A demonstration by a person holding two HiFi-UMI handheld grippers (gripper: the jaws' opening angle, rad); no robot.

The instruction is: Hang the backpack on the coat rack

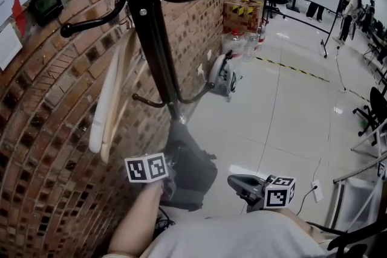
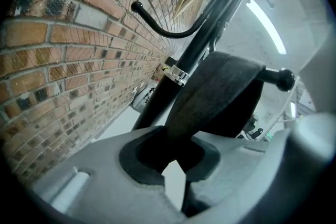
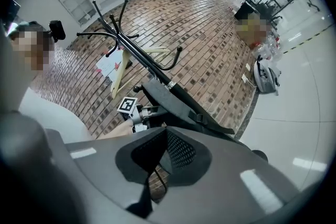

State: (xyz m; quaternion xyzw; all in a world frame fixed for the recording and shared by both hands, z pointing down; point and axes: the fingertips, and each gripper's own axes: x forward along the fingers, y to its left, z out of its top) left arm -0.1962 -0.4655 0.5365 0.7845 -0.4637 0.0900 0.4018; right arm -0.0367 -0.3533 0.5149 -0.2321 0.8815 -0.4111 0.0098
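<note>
Beside brick wall [image 1: 54, 148], coat rack [image 1: 151, 39], glossy floor [image 1: 290, 112]

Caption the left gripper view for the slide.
Left hand-held gripper clamps dark grey fabric backpack strap beside black metal coat rack pole, red brick wall behind.

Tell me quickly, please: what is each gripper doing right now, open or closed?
Left gripper: closed on the backpack strap.
Right gripper: closed on the backpack's mesh padding.
</note>
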